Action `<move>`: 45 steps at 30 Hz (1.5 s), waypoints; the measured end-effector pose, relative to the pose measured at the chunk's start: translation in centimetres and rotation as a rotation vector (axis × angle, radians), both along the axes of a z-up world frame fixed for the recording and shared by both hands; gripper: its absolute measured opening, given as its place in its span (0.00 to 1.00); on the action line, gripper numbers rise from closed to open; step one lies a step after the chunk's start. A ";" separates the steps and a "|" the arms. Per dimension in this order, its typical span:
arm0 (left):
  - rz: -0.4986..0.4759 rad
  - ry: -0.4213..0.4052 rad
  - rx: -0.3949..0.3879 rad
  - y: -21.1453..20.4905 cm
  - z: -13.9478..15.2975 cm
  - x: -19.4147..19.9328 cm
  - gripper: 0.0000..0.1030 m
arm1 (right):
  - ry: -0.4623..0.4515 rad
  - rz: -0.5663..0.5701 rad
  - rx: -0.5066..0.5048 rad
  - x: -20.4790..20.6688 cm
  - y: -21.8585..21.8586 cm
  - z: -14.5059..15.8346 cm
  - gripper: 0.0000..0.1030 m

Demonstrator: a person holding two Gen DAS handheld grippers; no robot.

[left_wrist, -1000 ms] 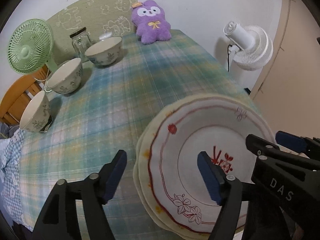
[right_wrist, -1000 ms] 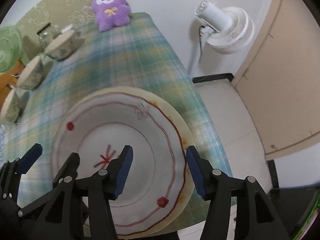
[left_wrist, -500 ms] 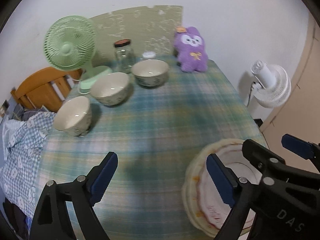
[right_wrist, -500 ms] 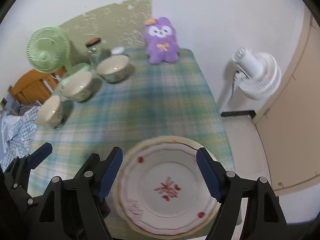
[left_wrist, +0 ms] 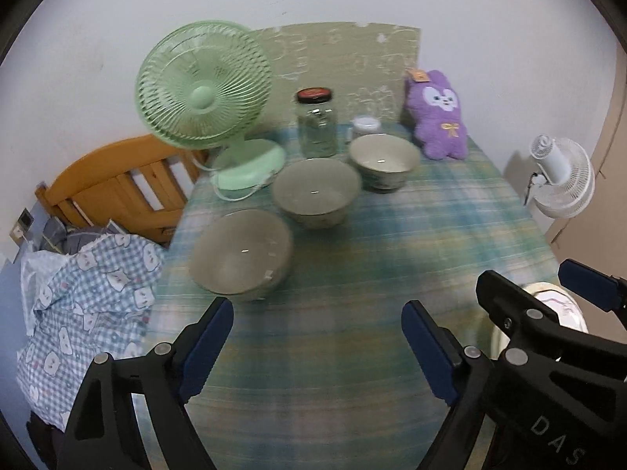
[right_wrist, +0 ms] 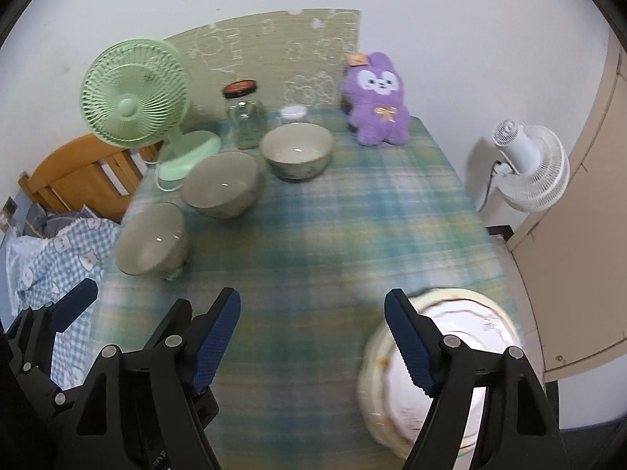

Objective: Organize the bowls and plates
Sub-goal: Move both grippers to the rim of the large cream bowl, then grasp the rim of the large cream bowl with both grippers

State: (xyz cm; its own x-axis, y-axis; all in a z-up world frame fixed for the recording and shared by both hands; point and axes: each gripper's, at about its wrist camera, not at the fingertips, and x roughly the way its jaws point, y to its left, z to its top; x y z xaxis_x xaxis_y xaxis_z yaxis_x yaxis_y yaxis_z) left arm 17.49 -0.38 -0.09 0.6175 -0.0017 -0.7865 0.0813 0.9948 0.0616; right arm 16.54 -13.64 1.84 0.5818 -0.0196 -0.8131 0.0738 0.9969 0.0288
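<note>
Left tongs (left_wrist: 317, 346) closing slightly, nothing between them; right tongs (right_wrist: 313, 337) standing apart, empty. Stacked plates (right_wrist: 462, 337) lying on the bench (right_wrist: 333, 235) at their four o'clock. Three bowls (left_wrist: 241, 252) sitting farther off at eleven o'clock, near the green fan (left_wrist: 203, 90).

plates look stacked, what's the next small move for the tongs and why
Probably bring the left tongs forward and down toward the nearest bowl. The plates sit stacked at the table's near right corner, while three bowls stand apart, unstacked, in a row on the left. Both tongs are empty; the left tongs' jaws are closing slightly on nothing, and that bowl lies just ahead.
</note>
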 end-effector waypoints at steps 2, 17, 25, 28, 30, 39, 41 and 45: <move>0.013 0.011 0.003 1.8 -0.2 0.8 0.83 | -0.022 0.001 -0.007 0.5 2.1 0.0 0.77; 0.028 0.042 0.010 10.6 -3.3 7.7 0.78 | 0.000 0.013 0.020 7.5 12.6 -3.1 0.76; -0.009 0.087 0.012 11.9 -6.7 12.0 0.76 | 0.036 -0.024 0.035 11.6 14.3 -6.4 0.70; -0.023 0.119 0.005 12.0 -8.2 13.3 0.73 | 0.066 -0.029 0.042 13.1 14.7 -8.0 0.66; -0.029 0.129 0.011 12.2 -9.0 13.8 0.72 | 0.088 -0.031 0.048 13.8 14.9 -9.1 0.64; -0.054 0.204 -0.040 12.7 -11.9 15.7 0.64 | 0.149 -0.035 0.071 16.0 15.9 -12.0 0.55; -0.067 0.223 -0.065 12.7 -12.3 15.9 0.63 | 0.157 -0.029 0.082 16.2 16.1 -12.3 0.50; -0.103 0.254 -0.107 12.4 -12.5 16.0 0.50 | 0.174 -0.024 0.102 16.5 16.2 -12.8 0.36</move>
State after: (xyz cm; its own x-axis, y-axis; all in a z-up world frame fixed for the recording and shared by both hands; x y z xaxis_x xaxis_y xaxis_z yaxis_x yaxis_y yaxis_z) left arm 33.48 12.04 -12.61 0.3930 -0.1454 -0.9080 0.1818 0.9802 -0.0782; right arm 33.08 2.60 -10.95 0.4332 0.0555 -0.8996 0.1101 0.9874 0.1139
